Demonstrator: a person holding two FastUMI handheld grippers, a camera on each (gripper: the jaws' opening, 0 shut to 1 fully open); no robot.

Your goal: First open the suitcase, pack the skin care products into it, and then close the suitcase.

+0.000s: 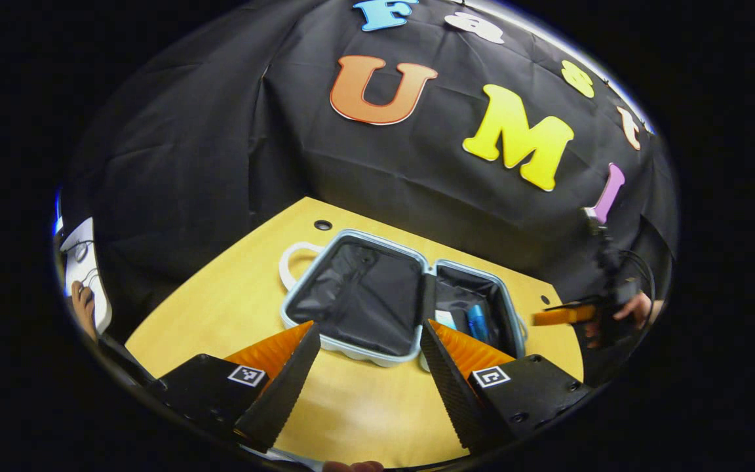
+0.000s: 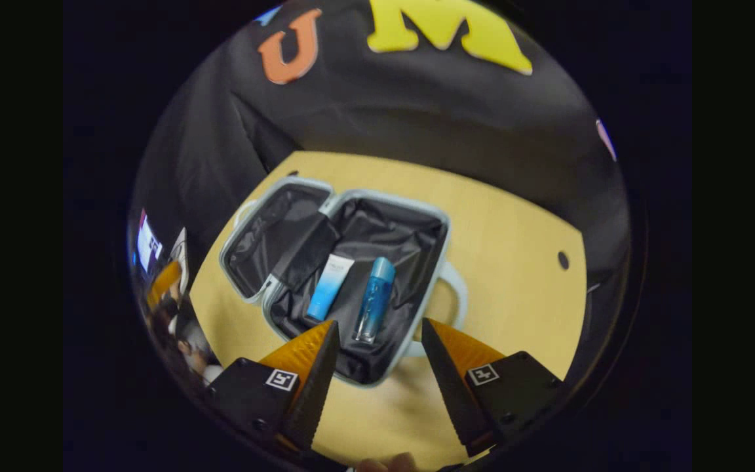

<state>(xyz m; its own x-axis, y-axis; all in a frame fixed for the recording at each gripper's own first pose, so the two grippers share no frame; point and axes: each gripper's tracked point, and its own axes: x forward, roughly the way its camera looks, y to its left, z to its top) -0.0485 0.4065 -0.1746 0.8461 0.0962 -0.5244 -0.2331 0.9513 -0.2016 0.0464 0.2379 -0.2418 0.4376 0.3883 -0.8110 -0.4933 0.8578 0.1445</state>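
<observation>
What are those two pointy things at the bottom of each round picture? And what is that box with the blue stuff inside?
A person holds a grabbing tool in each hand. A small camera rides on each, so you see its two fingers at the bottom. One picture looks out from the left tool, the other from the right tool. Both are open and hold nothing. On the yellow table lies a little suitcase, opened flat. In one half lie a white-and-blue tube and a blue bottle, side by side. The other half looks empty. Far off in the left gripper view you can see the other tool, with a hand holding it.
</observation>
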